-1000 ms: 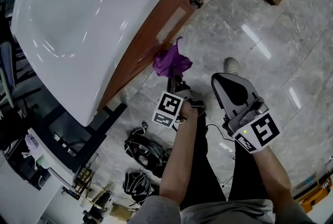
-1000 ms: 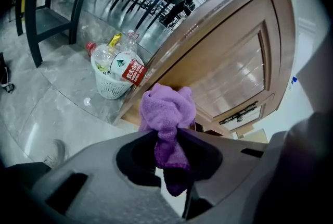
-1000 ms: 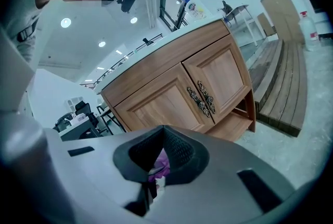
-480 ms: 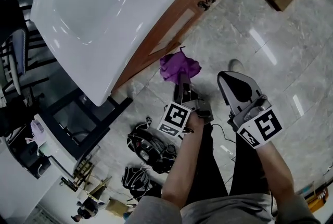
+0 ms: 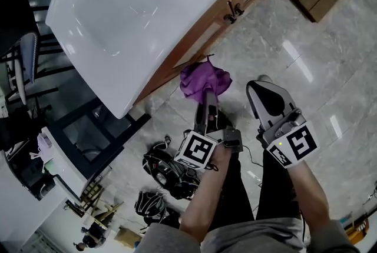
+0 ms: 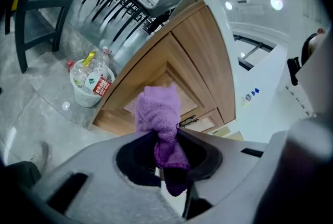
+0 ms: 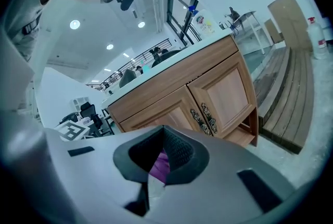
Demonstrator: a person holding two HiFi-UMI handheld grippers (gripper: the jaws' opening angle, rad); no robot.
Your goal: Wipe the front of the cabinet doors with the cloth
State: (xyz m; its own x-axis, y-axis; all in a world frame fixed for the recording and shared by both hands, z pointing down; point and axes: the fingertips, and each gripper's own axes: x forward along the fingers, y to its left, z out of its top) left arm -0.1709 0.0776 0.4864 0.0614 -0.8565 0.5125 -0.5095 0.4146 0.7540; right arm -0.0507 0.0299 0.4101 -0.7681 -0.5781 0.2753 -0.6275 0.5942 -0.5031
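**mop_guy:** Where's the cloth (image 5: 203, 78) right now? Is it on the wood or not?

**tilefan:** It's pinched in the left tool (image 5: 207, 95). The jaws are clamped tight on the middle of it, with a purple bunch sticking out past the tips and a tail hanging down behind. From the head view it's low down, just beside the bottom of the cabinet doors (image 5: 202, 36), under the edge of the white sink (image 5: 118, 16). The left gripper view has the bunch right in front of a door panel, but I honestly can't tell if it's touching.

**mop_guy:** And the other hand?

**tilefan:** The right tool (image 5: 261, 88) is off to the right of the cloth, over the grey floor (image 5: 306, 28), apart from everything. Its jaws are pulled together with nothing in them. You only see a sliver of purple through the slit, and that's the cloth beyond it. Its camera looks at two doors with dark handles (image 7: 206, 116) side by side.

**mop_guy:** Anything else around?

**tilefan:** A white bin (image 6: 89, 84) full of bottles sits on the floor near the cabinet's far corner.
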